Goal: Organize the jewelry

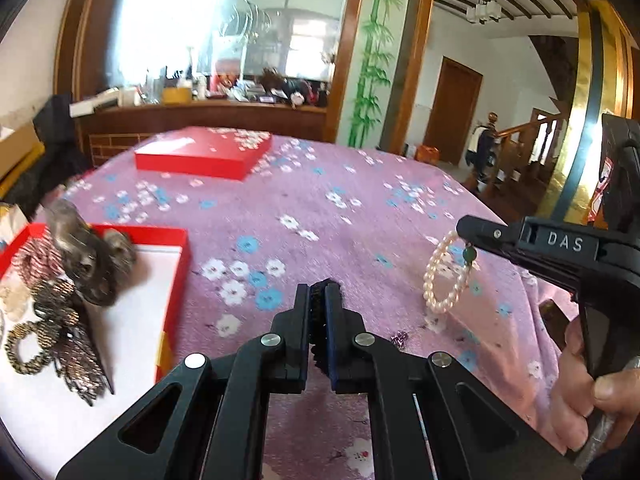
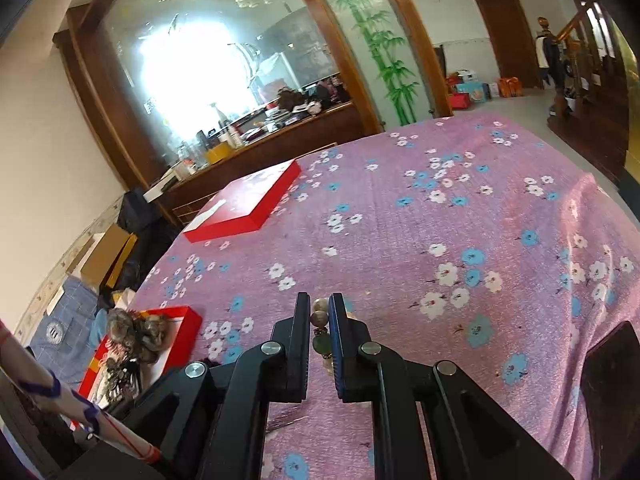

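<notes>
An open red box with a white lining is seen at the left edge of the table, which is covered by a pink woven cloth printed with white and blue blossoms. Inside the box lie several hair pieces: a fuzzy grey scrunchie, blurred in the left wrist view, a striped red and white band, 2 braided bronze-toned rings and a dark beaded comb-shaped clip. Farther back on the cloth a flat red lid is set, glossy and rectangular, well apart from the box.

In the middle of the left wrist view the left claw is pressed nearly closed on a small black item of bristly texture; its kind cannot be told.

To the right, a pearl bracelet of round, cream, glossy beads is held above the cloth by the right claw, whose black body carries the letters DAS. A single round green bead hangs on the loop just below the claw tip. In the right wrist view the narrow right claw is seen clamped on the bracelet's beads, pearl above and green below. A hand grips the right claw's handle at the lower right
</notes>
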`<state>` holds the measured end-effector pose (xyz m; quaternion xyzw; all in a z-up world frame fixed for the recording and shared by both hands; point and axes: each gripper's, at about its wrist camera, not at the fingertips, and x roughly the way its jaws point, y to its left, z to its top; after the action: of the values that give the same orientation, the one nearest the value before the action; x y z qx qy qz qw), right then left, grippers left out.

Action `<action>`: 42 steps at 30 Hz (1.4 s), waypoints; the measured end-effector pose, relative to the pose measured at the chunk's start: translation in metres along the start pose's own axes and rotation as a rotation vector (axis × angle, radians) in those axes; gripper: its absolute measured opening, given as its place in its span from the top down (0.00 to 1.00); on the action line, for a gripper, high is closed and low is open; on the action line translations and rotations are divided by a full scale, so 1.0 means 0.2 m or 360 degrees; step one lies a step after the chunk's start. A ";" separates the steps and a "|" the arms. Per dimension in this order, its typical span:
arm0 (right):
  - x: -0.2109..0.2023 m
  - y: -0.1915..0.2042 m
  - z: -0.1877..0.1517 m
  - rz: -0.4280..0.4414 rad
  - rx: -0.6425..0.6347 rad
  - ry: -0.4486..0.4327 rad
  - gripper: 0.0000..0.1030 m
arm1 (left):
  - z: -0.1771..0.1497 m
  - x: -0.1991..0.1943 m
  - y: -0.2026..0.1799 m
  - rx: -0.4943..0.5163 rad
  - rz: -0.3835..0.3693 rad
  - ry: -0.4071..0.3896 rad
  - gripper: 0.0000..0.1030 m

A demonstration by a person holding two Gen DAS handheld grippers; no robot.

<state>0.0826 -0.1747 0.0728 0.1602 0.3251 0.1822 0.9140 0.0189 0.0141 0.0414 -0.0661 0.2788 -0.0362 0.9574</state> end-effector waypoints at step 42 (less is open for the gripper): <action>-0.02 0.08 -0.04 0.0118 -0.0096 -0.0039 0.90 | 0.00 -0.02 0.00 0.0023 0.0111 -0.0039 0.94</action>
<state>0.0708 -0.1619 0.0756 0.1465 0.3021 0.2236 0.9150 0.0149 0.0155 0.0435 -0.0498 0.2690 -0.0039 0.9618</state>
